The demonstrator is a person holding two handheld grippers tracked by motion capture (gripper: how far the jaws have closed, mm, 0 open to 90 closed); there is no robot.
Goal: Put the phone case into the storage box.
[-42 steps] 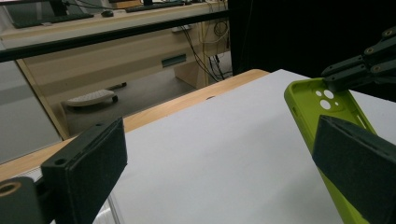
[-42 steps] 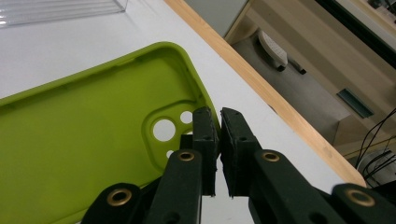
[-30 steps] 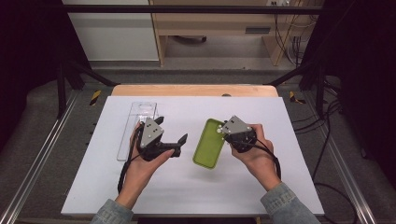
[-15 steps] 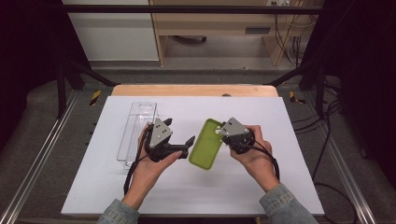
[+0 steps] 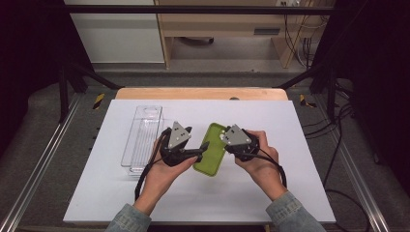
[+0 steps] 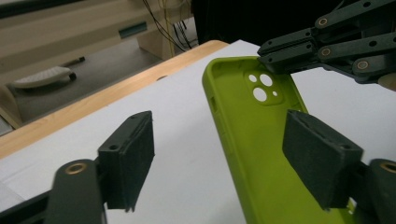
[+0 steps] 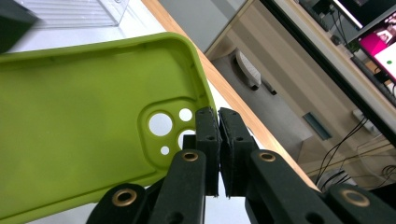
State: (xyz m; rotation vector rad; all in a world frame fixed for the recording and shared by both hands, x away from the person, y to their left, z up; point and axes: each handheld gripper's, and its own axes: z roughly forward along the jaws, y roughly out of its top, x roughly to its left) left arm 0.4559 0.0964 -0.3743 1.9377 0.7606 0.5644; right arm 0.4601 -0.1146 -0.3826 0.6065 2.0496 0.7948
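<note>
At the left of the white table top (image 5: 290, 193) lies a clear plastic tray (image 5: 141, 140), long and ribbed, its far end toward the back edge. Just right of it comes the left gripper (image 5: 200, 153), grey plate on top, pointing across at the green phone case (image 5: 211, 150). Its jaws have just been closing: in the left gripper view the left gripper (image 6: 229, 163) stands partly open, the case's long edge running between the pads, one pad over the inside of the case, the other still well apart from it.

The case sits near the middle of the surface, lime green and matte, its hollow inside facing up, with a raised rim and round camera holes near its far corner. No brand or writing can be read on it.

To the right, the right gripper (image 5: 227, 142) is clamped tight on the case's rim beside those holes; in the right gripper view the right gripper (image 7: 218, 122) has its pads nearly together on the thin wall of the phone case (image 7: 84, 121).
</note>
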